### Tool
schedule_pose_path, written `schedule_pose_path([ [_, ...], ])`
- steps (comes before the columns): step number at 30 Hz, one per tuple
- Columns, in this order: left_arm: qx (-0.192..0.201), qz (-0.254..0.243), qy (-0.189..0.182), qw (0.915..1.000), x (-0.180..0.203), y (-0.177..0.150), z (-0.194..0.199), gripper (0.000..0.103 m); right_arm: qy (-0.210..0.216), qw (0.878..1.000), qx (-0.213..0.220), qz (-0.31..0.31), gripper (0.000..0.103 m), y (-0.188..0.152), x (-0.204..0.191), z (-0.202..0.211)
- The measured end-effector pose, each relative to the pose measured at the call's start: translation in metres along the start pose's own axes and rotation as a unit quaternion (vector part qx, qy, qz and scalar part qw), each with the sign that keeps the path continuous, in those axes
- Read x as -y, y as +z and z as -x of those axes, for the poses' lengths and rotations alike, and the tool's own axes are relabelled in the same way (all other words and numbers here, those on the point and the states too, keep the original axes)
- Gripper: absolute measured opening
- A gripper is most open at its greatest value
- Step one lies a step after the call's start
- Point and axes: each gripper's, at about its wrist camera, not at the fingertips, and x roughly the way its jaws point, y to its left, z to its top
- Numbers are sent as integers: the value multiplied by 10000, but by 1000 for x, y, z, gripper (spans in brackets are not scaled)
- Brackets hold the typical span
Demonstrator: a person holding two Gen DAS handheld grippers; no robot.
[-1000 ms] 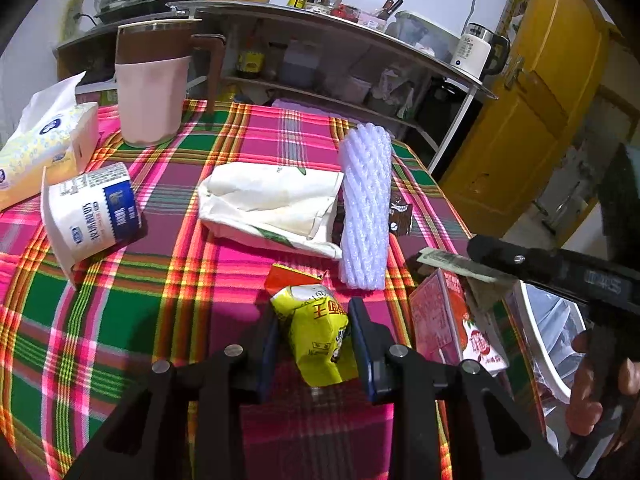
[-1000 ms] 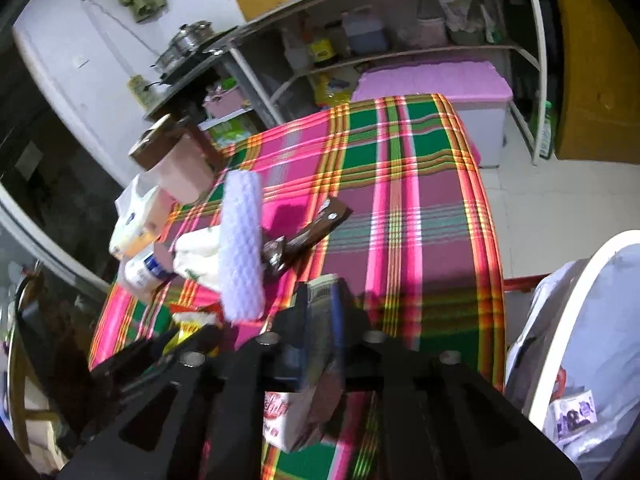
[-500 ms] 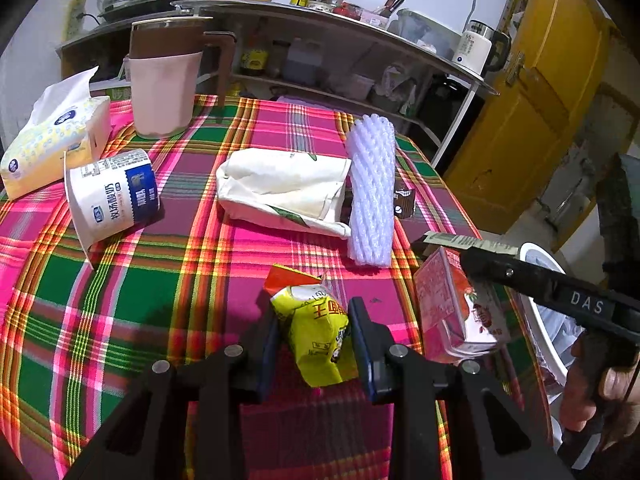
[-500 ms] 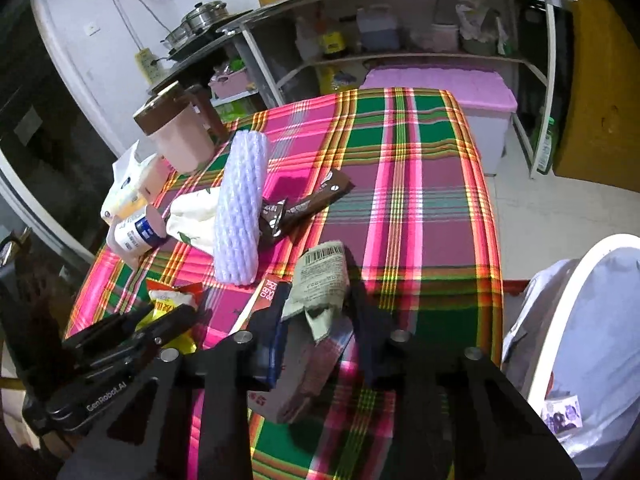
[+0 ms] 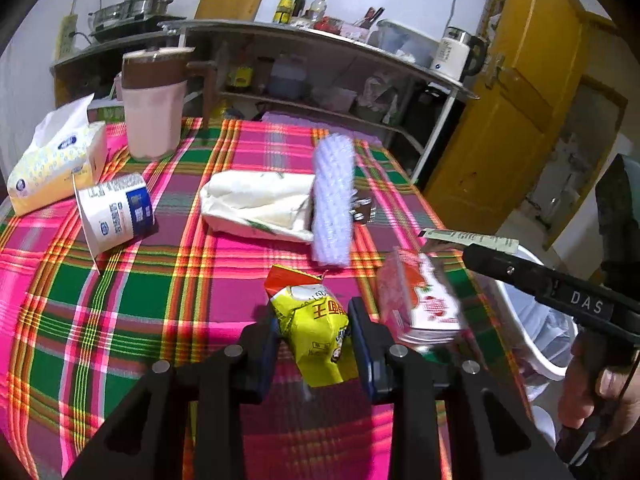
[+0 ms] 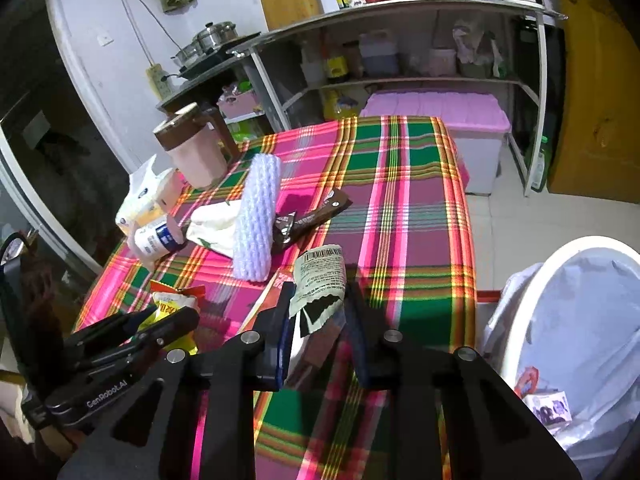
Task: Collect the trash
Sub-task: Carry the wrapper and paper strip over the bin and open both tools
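My left gripper [image 5: 314, 336] is shut on a yellow snack wrapper [image 5: 316, 332] above the plaid table [image 5: 120, 300]. My right gripper [image 6: 318, 320] is shut on a grey-green wrapper with a barcode [image 6: 320, 276], with a red carton [image 5: 420, 300] under it; the right gripper also shows from the side in the left wrist view [image 5: 472, 250]. A white bin with a liner [image 6: 580, 320] stands off the table's right edge, with some trash inside.
On the table lie a purple foam net sleeve [image 5: 332, 200], a white paper bag [image 5: 256, 204], a brown wrapper [image 6: 316, 216], a tipped yogurt cup [image 5: 114, 212], a tissue box [image 5: 52, 164] and a pink jug [image 5: 154, 112]. Shelves stand behind.
Both grippers have lifted and pulled back from the table with their wrappers. The red carton has risen and tilted with the right gripper.
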Motion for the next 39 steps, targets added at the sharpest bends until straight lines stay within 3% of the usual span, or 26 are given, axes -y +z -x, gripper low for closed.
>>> schedule_pose_path([
  [19,228,-596,-523,9966,78,-13,53,33,-61,9986,489,-201,25,-41,16,90],
  [39,-99,-1461,-1396,9793,194,-11,7,34,-875,9881,660,-1080,26,-82,114,142],
])
